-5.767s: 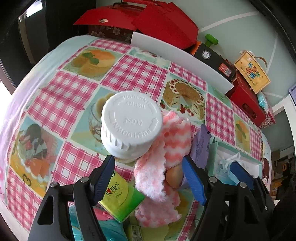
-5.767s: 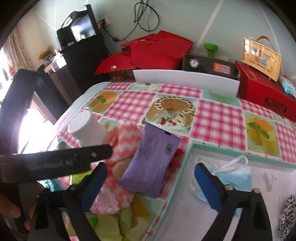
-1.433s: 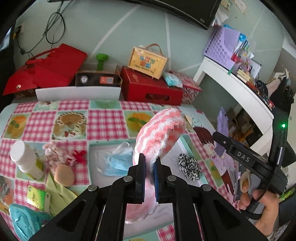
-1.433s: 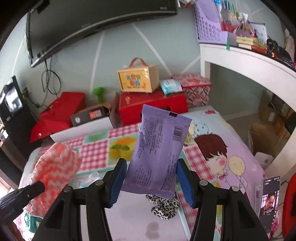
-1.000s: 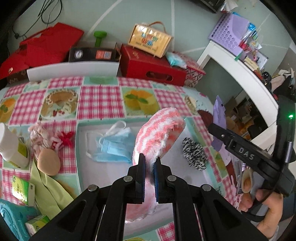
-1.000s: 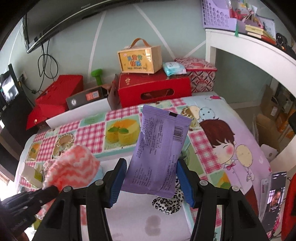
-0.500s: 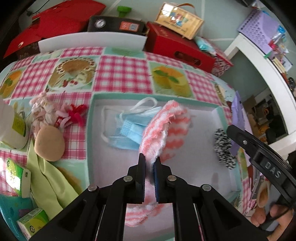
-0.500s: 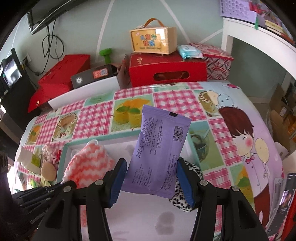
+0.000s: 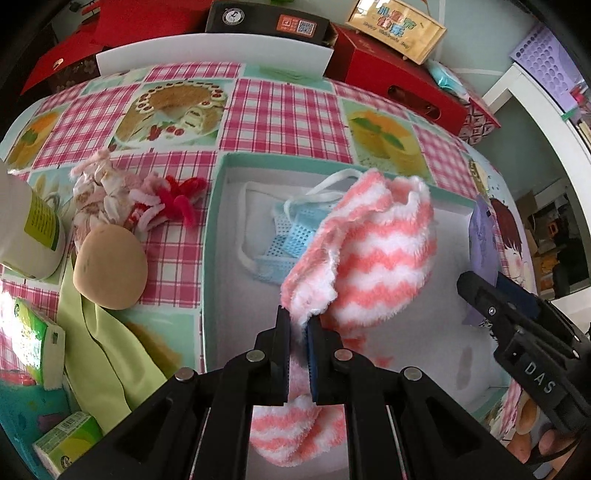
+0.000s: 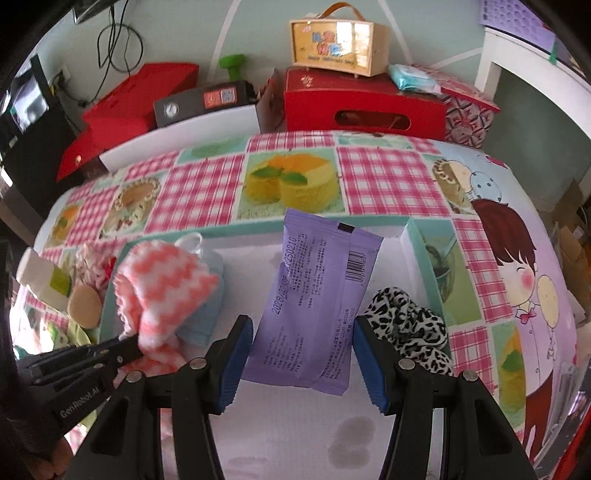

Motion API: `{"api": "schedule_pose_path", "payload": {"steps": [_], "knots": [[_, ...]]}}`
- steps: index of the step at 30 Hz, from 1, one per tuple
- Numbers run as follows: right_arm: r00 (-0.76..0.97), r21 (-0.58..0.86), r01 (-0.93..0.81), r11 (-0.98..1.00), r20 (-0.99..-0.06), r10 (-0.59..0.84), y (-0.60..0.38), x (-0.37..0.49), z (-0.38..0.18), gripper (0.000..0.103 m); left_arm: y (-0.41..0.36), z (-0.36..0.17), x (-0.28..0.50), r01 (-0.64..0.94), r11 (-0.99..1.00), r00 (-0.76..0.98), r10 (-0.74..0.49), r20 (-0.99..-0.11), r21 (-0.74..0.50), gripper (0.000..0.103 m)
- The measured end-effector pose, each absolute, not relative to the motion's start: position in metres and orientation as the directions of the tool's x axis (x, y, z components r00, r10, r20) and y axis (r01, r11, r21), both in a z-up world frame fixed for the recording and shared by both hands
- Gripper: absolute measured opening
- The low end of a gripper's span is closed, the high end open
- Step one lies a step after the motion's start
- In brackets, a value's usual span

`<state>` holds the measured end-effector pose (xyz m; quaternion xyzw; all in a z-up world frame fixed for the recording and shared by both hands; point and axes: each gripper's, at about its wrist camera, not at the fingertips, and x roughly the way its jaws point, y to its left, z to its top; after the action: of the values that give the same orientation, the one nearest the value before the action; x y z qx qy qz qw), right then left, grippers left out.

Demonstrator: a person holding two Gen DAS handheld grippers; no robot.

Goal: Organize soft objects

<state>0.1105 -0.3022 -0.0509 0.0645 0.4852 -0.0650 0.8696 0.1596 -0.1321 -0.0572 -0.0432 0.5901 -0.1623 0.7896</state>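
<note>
Left gripper (image 9: 295, 325) is pinched tight on a fuzzy pink-and-white striped sock (image 9: 373, 258), hanging over the white tray (image 9: 216, 236) with a blue face mask (image 9: 284, 236) beneath; the tray lies on a pink gingham tablecloth (image 9: 284, 110) printed with cakes, beside a beige puff (image 9: 109, 271).

Right gripper (image 10: 303, 350) clamps a purple sachet (image 10: 317, 302) between its blue pads above the same tray, near a leopard-print scrunchie (image 10: 406, 325). Red gift boxes (image 10: 362, 103) line the pale green wall (image 10: 258, 33).
</note>
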Motion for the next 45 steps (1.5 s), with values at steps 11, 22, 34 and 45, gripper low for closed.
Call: {"api": "schedule_pose_path", "payload": {"steps": [11, 22, 34, 45], "knots": [[0.483, 0.01, 0.161, 0.987, -0.873, -0.07, -0.298, 0.115, -0.059, 0.06, -0.131, -0.065, 0.161, 0.189, 0.952, 0.238, -0.282, -0.929, -0.241, 0.01], [0.536, 0.009, 0.166, 0.986, -0.84, -0.082, -0.297, 0.107, -0.038, 0.064, -0.119, -0.027, 0.154, 0.212, 0.947, 0.314, -0.301, -0.9, -0.242, 0.011], [0.546, 0.001, 0.161, 0.987, -0.833, -0.088, -0.295, 0.107, -0.032, 0.064, -0.11, -0.013, 0.16, 0.187, 0.955, 0.35, -0.283, -0.893, -0.229, 0.024], [0.543, -0.016, 0.171, 0.985, -0.833, -0.107, -0.295, 0.108, -0.034, 0.077, -0.107, -0.016, 0.16, 0.162, 0.966, 0.372, -0.248, -0.894, -0.201, 0.076]]}}
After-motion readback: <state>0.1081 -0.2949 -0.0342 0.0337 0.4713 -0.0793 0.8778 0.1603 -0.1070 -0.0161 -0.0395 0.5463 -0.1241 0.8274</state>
